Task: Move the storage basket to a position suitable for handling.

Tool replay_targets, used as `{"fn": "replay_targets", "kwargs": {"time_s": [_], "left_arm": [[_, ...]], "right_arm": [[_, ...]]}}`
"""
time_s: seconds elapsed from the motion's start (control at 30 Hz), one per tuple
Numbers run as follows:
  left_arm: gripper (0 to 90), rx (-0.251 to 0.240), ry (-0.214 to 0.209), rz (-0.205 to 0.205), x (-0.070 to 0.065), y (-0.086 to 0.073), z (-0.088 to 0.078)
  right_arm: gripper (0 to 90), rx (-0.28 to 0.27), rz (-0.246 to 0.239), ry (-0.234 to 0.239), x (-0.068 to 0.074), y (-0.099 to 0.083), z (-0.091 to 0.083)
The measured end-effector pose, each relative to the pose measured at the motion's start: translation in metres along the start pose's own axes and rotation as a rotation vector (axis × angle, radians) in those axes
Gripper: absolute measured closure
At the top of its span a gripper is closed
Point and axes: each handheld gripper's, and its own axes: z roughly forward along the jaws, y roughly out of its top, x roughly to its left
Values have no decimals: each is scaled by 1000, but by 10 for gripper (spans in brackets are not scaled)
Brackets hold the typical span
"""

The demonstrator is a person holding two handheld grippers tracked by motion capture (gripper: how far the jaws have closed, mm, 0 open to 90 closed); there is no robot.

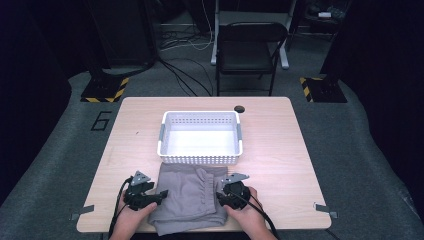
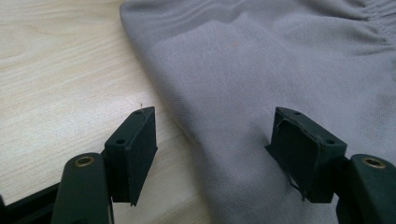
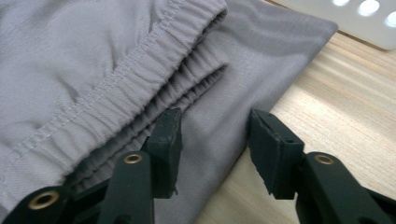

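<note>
Grey shorts point(image 1: 187, 200) lie folded flat on the table point(image 1: 280, 165), just on the person's side of the white basket point(image 1: 200, 137), far edge almost touching the basket's near wall. Basket looks bare inside.

Left gripper point(image 1: 159, 196) sits at the shorts' left edge, jaws wide apart; in the left gripper view the edge of the shorts point(image 2: 261, 93) runs between them, one jaw over bare wood, the other resting on fabric, no pinch. Right gripper point(image 1: 220, 196) is at the shorts' right edge, by the elastic waistband point(image 3: 140, 70); jaws at a middling gap, straddling the folded cloth edge point(image 3: 219, 126), pads not pressing from what I can see.

Step in hand, my read: lining up a two-sided grasp on the shorts, either for another fold or a lift into the basket.

Next move calls for both jaws to go lower, get under all layers, close together, then lift evenly so the fold holds.
</note>
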Motion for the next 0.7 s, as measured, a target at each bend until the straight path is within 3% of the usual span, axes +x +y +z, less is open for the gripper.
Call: {"fn": "replay_targets", "kwargs": {"time_s": [0.1, 0.4, 0.57, 0.7], "left_arm": [[313, 8, 1, 2, -1, 0, 1], [339, 15, 11, -5, -6, -2, 4], [370, 7, 30, -12, -10, -4, 5], [409, -2, 25, -14, -14, -5, 5]], "right_arm": [[613, 5, 19, 15, 2, 0, -1], [780, 0, 7, 61, 2, -1, -1], [790, -4, 0, 55, 4, -1, -1], [749, -2, 27, 45, 5, -2, -2]]}}
